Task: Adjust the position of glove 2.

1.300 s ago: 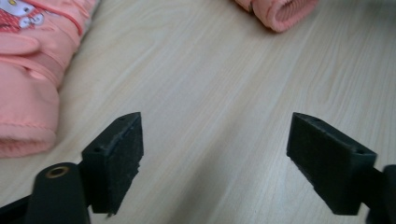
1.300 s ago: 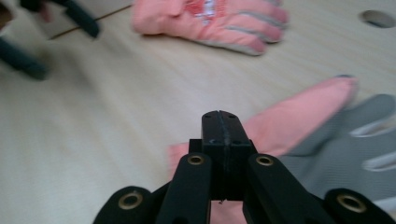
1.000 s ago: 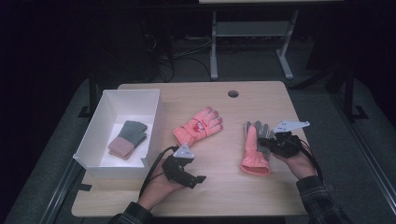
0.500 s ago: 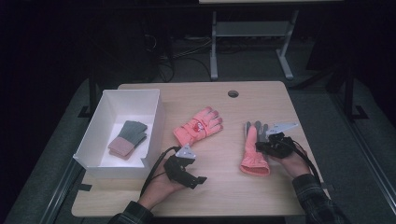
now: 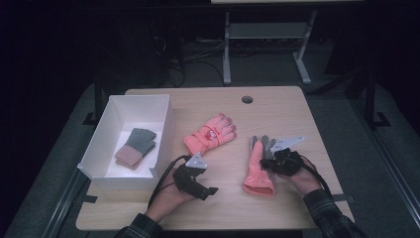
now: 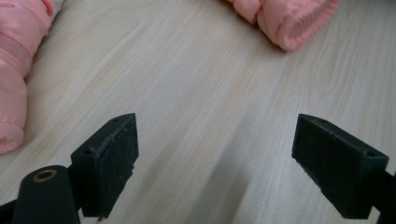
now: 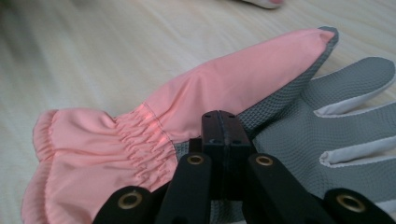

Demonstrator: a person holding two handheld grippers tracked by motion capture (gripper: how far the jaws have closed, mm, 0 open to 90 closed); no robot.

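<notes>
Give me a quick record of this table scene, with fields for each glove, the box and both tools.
near glove: pink and grey glove, palm up, flat on table
right tool: jaws shut, over the glove's palm; whether it pinches fabric is unclear
left tool: jaws open, nothing between them, above bare wood
far glove: pink glove, mid-table
box: white box at left, holding a grey-green glove

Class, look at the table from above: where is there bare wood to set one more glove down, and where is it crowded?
Free: the far right corner beyond the grey-palmed glove, and the strip around the cable hole. Crowded: the middle, where the pink glove lies beside the white box, and the near edge, with the left gripper and the right gripper.
</notes>
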